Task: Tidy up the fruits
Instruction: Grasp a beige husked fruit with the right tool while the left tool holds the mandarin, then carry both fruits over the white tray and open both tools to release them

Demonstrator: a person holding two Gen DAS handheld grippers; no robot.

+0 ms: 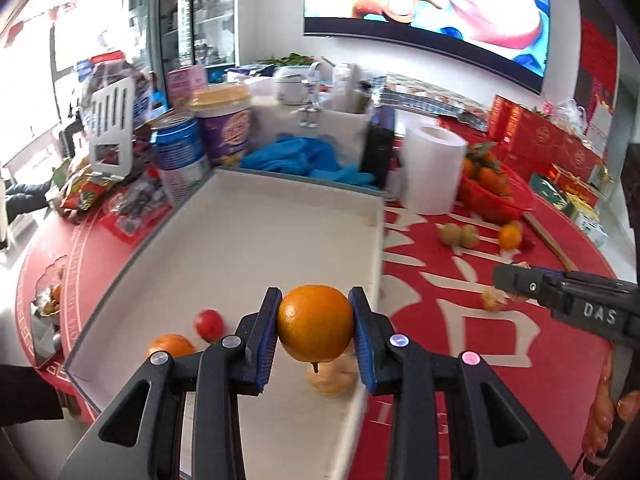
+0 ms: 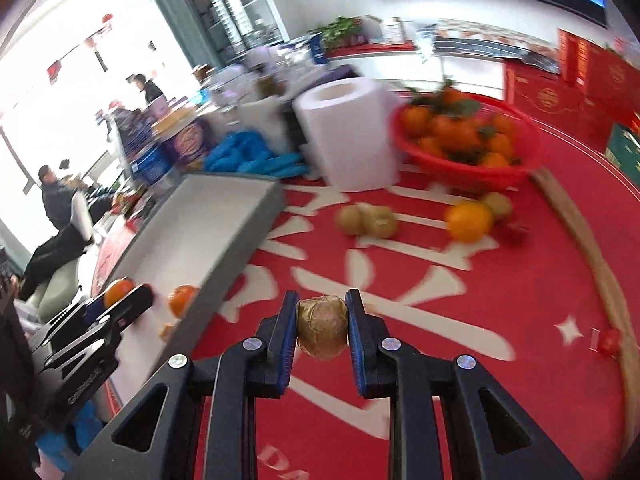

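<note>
Two grippers, each pinching one fruit.
Left fingers (image 1: pixel 315 322) clamp an orange (image 1: pixel 315 323); right fingers (image 2: pixel 322 326) clamp a brown fruit (image 2: pixel 322 327); three fruits in tray (image 1: pixel 256 240).

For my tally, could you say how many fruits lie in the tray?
3: small orange at the left, red fruit beside it, pale fruit under held orange; left gripper may hide more.

A white paper roll (image 1: pixel 434 168) stands on the red tablecloth (image 1: pixel 460 300), blue gloves (image 1: pixel 308 158) heaped just left of it; further left a purple tub (image 1: pixel 228 128) beside a blue can (image 1: pixel 180 152); far back, a wall screen (image 1: pixel 432 8); red boxes (image 1: pixel 540 136) far right.
</note>
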